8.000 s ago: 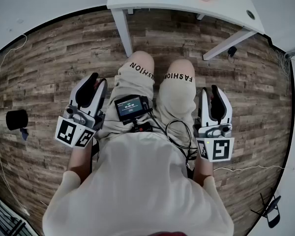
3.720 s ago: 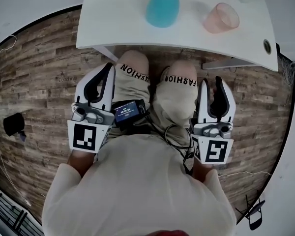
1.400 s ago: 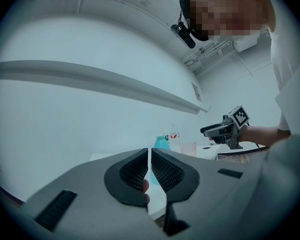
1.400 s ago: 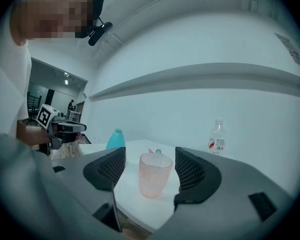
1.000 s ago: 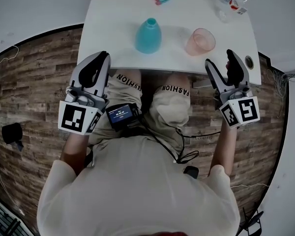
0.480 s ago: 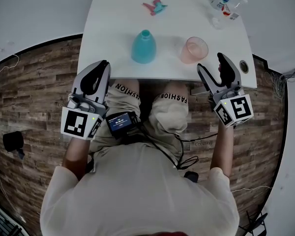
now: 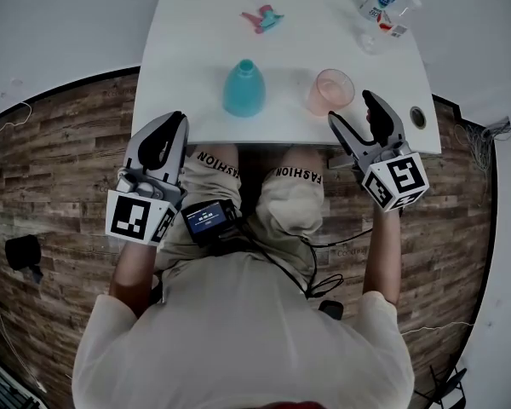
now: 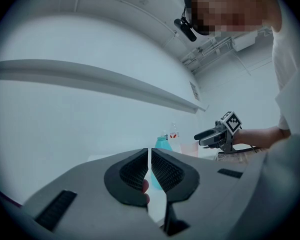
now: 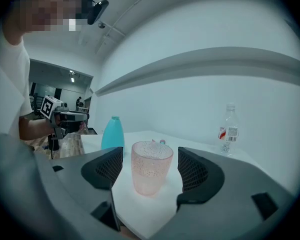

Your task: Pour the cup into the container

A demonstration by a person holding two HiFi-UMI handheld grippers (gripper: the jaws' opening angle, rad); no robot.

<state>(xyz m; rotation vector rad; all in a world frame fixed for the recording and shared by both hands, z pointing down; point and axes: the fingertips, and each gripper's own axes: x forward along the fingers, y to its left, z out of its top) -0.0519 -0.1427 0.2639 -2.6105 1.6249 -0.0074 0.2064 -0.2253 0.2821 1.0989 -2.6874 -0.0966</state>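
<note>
The pink translucent cup (image 7: 330, 90) stands upright on the white table (image 7: 196, 49), close to its near edge, right of centre (its wall looks speckled). The teal container (image 7: 243, 89), bottle-shaped and narrow-necked, stands upright to its left, apart.

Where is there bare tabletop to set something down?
Bare: left side of the table, left of the teal container; also the gap between container and pink cup. Crowded: far right corner around the clear bottle. A small pink-teal object sits far centre.
</note>
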